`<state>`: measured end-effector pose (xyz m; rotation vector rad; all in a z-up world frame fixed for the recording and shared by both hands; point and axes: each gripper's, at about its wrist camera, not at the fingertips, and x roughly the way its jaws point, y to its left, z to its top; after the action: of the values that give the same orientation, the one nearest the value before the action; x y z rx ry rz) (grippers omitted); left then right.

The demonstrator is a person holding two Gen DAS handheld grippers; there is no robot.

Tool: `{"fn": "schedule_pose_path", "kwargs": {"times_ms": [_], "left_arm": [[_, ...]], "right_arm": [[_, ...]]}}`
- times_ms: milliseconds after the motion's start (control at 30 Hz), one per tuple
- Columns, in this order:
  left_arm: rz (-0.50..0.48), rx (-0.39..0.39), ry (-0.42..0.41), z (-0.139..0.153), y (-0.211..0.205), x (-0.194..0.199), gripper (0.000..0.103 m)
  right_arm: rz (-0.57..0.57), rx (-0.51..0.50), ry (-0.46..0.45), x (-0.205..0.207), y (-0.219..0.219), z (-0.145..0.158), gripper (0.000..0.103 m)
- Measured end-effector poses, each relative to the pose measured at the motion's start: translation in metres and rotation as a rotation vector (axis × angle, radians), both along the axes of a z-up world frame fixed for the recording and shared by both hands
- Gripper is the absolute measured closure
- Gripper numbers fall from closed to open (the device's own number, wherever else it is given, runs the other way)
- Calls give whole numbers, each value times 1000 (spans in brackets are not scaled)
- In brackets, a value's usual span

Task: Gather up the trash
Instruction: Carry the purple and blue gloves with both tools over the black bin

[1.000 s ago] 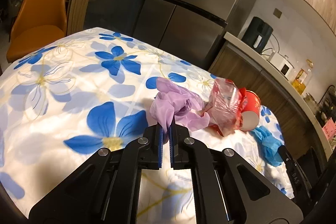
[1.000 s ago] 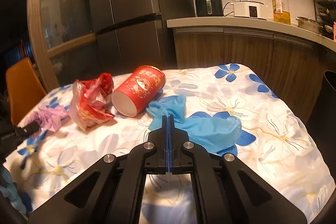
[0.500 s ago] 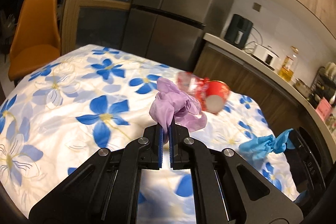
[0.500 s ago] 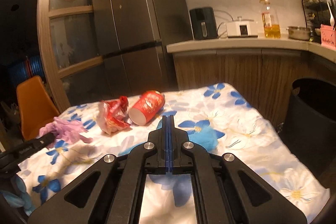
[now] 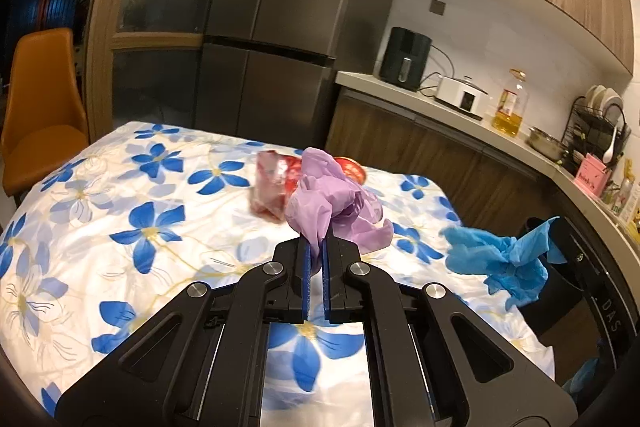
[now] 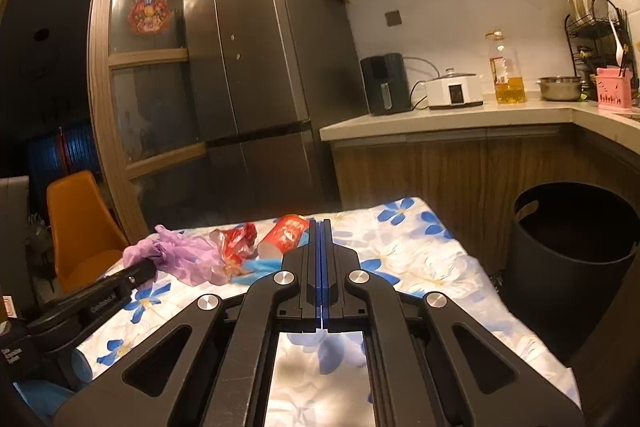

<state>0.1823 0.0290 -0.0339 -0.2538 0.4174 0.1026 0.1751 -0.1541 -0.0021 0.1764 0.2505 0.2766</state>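
The left gripper (image 5: 316,247), seen from its own wrist camera, pinches a crumpled purple glove (image 5: 332,205) between its blue pads, the bulk of the glove bunched above and beyond the fingertips and clear of the table; we also see this gripper from the right wrist view, entering at lower left with the same glove hanging at its tip. The right gripper (image 6: 321,227) has its jaws pressed together, and a blue glove (image 5: 500,259) dangles from its tip; in the left wrist view we find that glove at the right, lifted off the tablecloth and near the rim of the black bin (image 6: 572,239), while in the right wrist view only a strip of blue shows just left of the closed fingers. On the table (image 5: 120,211), covered with a white cloth printed with blue flowers, two pieces of trash lie side by side near the far edge: a crumpled red and clear wrapper (image 6: 234,241) and a red paper cup (image 6: 286,235) on its side, open end toward the camera. The black bin stands on the floor just beside the table's right end, below the wooden counter (image 6: 448,119). An orange chair (image 5: 40,99) stands at the table's far left
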Motion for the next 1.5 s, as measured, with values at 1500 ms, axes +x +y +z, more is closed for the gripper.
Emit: {"fn": "schedule_pose_path", "kwargs": {"times_ms": [1500], "left_arm": [[-382,85,-89,45,-216,64,100]], "right_arm": [[-319,12,-109,-2,-154,42,102]]}}
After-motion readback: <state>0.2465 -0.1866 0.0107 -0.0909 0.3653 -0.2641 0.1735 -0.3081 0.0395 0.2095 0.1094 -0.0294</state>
